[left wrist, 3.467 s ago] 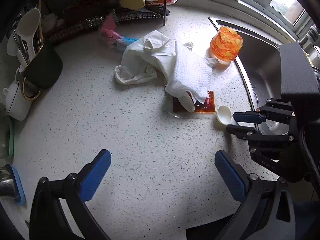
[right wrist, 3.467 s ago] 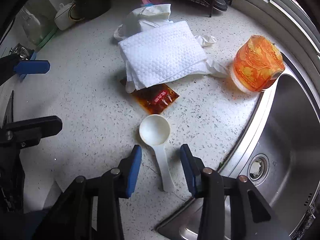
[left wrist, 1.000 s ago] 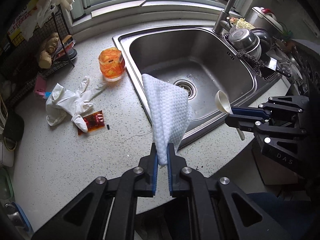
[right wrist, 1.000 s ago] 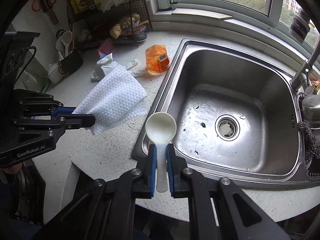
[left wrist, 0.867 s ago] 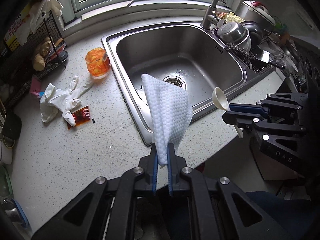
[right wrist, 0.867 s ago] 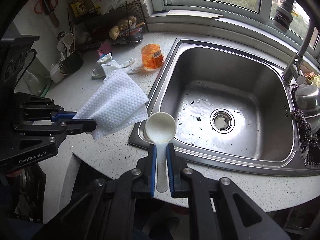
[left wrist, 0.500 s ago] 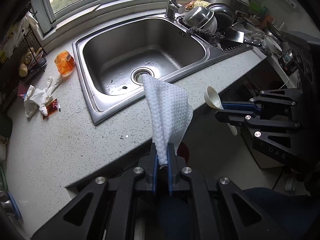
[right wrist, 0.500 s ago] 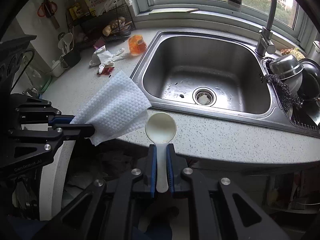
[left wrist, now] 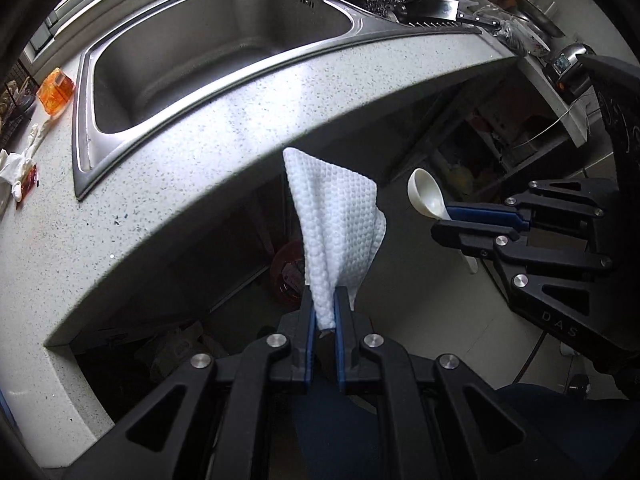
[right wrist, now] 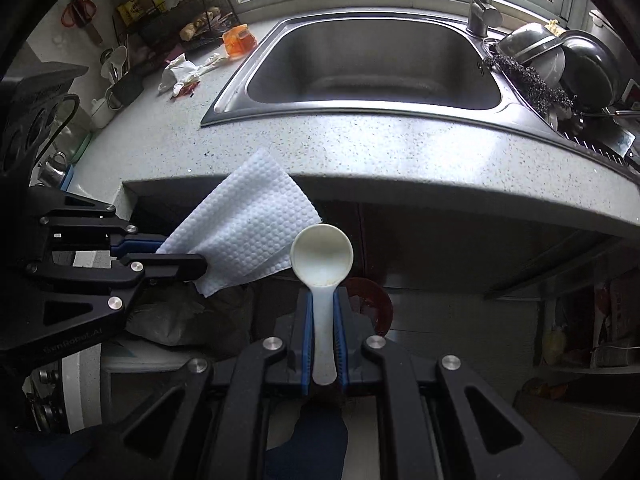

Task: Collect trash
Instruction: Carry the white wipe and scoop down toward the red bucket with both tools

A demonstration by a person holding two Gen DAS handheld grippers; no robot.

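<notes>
Below the lip of a speckled kitchen worktop [right wrist: 400, 148], both tools hang over the dark floor space in front of the cabinets, pointing steeply down.

Nearest in the left wrist view, the left tool [left wrist: 323, 312] is pinched tight on the bottom corner of a white paper towel [left wrist: 336, 224], which stands up toward 12 o'clock. At 3 o'clock from it, the right tool [right wrist: 323, 320] is clamped on the handle of a white plastic spoon [right wrist: 322, 264], bowl up.

Just beyond the towel, at about 11 o'clock from the left tool's tips, a red round bin [left wrist: 286, 276] sits on the floor under the worktop's overhang; in the right wrist view its rim [right wrist: 370, 300] peeks out just right of the spoon. It looks like the place for this trash.

Judging from that, the step in hand is the drop. Done well, each tool should be brought squarely above the bin's mouth before letting go, since the towel is light and may drift, and the spoon could bounce off the rim. Releasing low and one at a time seems safest.

Farther off, on the worktop beyond the steel sink [right wrist: 372, 68], a crumpled white glove [right wrist: 180, 74], a red sauce packet [left wrist: 29, 178] and an orange jar [right wrist: 239, 42] are yet to be collected.
</notes>
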